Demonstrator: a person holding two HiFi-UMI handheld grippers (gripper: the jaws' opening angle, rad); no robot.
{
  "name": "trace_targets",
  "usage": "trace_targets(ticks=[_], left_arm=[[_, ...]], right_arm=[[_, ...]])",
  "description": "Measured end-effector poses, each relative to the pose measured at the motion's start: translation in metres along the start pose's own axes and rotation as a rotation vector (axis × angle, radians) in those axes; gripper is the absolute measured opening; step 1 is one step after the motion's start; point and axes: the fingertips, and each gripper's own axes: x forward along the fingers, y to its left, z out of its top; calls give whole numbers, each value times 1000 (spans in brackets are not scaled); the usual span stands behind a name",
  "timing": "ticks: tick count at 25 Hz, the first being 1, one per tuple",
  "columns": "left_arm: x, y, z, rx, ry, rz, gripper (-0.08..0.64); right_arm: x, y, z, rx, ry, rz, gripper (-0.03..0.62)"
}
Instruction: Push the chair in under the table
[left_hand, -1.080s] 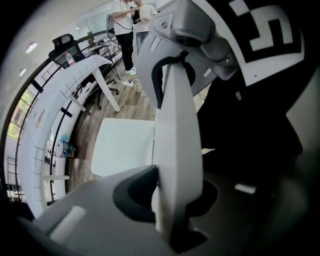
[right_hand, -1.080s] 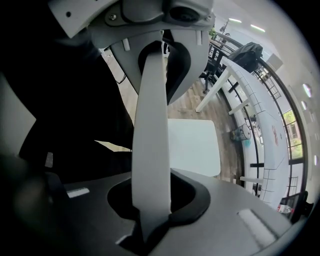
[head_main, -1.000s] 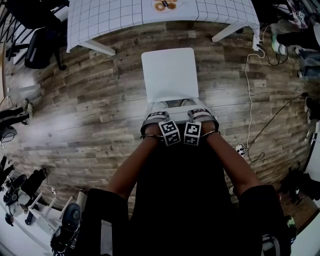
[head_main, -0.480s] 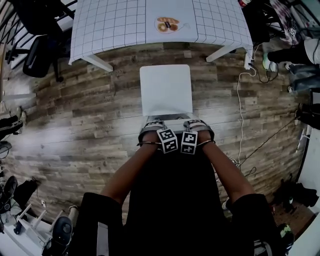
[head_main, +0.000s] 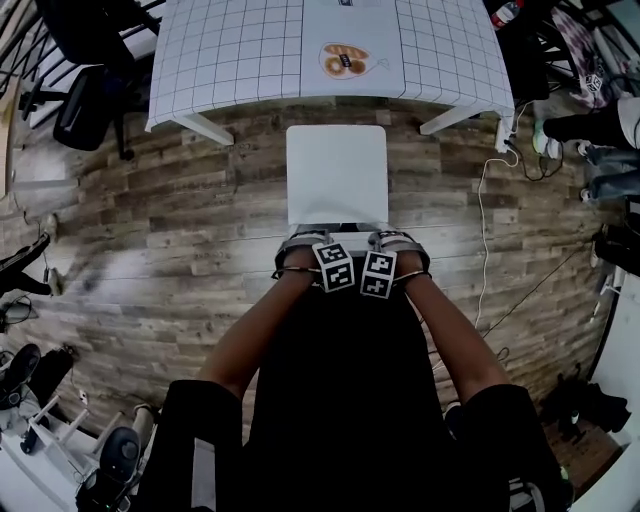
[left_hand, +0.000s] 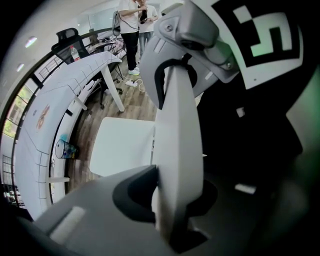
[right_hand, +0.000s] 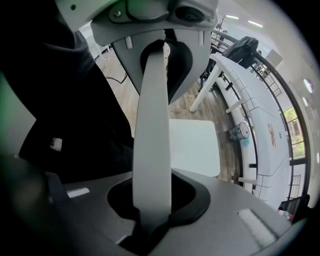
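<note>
Jaws narrow, each pair clamped on the chair (head_main: 337, 172) back: left gripper (head_main: 305, 243), right gripper (head_main: 397, 243), side by side. We see the seat just short of the table (head_main: 230, 60) edge.

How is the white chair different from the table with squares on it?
The plain white chair has no pattern; the white table carries a grid of dark lines. The table is far wider than the chair. The left gripper and right gripper grip the chair's backrest; neither touches the table. Both are white and stand on the wooden floor.
</note>
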Motion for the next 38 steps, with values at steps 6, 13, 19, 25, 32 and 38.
trace_targets(ticks=[6,13,19,25,32,38], left_arm=[[-6,29,10,11,2,-9,91],[-16,66,17,-7,-4,-34,91],[-18,95,17,-18,0,-36,91],[-20,121,24,-34,-6,-32,91],[-26,146,29,-44,0,-34,89],[-29,159,28,-56,-6,-43,91]], right_arm=[[-2,-33,-8,-5,5,16,75],[-6,-72,-11,-24,-3,35,74],[-3,-101,-10,-32,-7,36,74],[0,-129,-16,-43,-6,31,75],[-3,-156,-20,-67,-14,40,75],[-4,-168,-18,-55,-12,45,74]])
